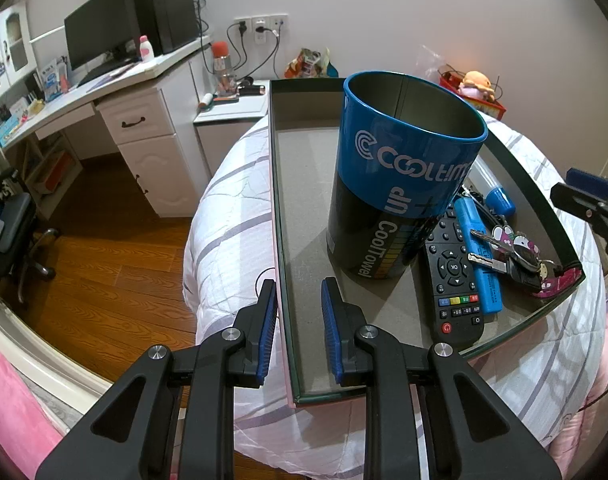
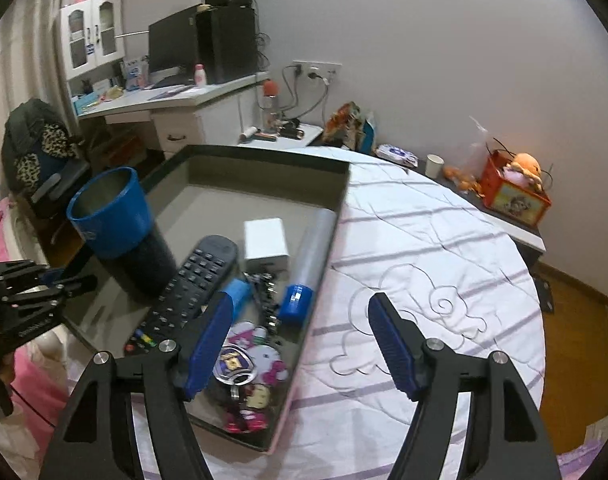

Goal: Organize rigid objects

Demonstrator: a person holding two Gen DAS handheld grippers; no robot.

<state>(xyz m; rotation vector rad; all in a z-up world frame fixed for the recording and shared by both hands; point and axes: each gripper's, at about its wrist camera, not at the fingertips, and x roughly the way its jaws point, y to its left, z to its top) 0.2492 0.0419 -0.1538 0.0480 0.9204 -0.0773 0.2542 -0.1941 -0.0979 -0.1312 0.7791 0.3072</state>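
My left claw [image 1: 296, 312] pinches the near wall of the shallow grey cardboard tray [image 1: 304, 216] on the bed; my right claw [image 2: 300, 344] gapes empty above the cartoon-cat keyring [image 2: 256, 360] inside. Next: fetch another loose item.

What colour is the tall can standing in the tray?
The can is blue on top, black below; clearest in the left wrist view.

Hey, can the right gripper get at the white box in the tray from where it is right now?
Probably yes. The right gripper is open and holds nothing, and the white box stands with its top exposed. The keys, the remote and the blue-capped tube crowd its near side, so coming down from above looks easiest.
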